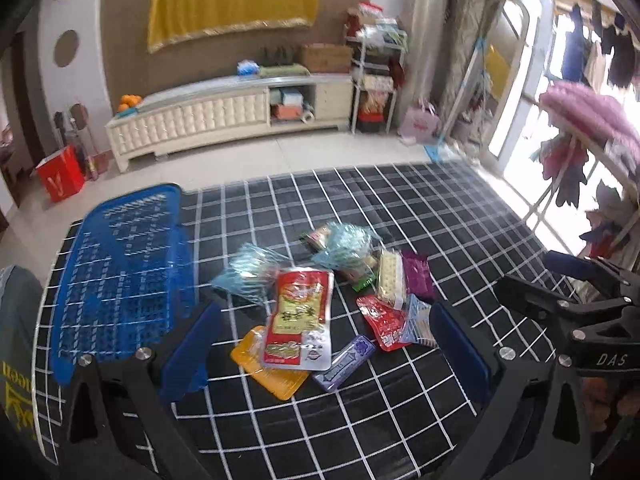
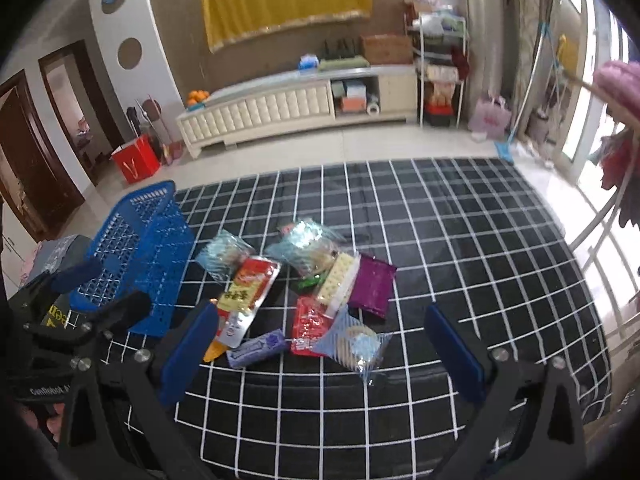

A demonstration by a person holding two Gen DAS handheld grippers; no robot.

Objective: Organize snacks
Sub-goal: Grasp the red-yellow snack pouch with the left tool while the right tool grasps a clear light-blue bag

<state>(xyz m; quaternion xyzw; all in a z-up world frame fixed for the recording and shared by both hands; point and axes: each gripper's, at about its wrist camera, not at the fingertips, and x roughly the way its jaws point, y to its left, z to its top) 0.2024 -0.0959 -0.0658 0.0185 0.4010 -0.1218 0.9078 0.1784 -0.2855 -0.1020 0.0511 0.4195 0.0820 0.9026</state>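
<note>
Both grippers spread wide, holding nothing. Left gripper [image 1: 320, 344] hovers over the red-and-white pouch [image 1: 300, 320], which lies on an orange packet [image 1: 272, 376]. Right gripper [image 2: 320, 344] is above the clear blue wafer pack [image 2: 352, 346]. Snack pile sits mid black grid cloth [image 2: 460, 240]. Blue basket [image 1: 116, 280] left of it, looks tipped, hard to say through fisheye.

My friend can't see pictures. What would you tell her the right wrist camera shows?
A pile of snack packets lies on a black table with white grid lines, framed by the open right gripper. A blue plastic basket stands to the left.
</note>
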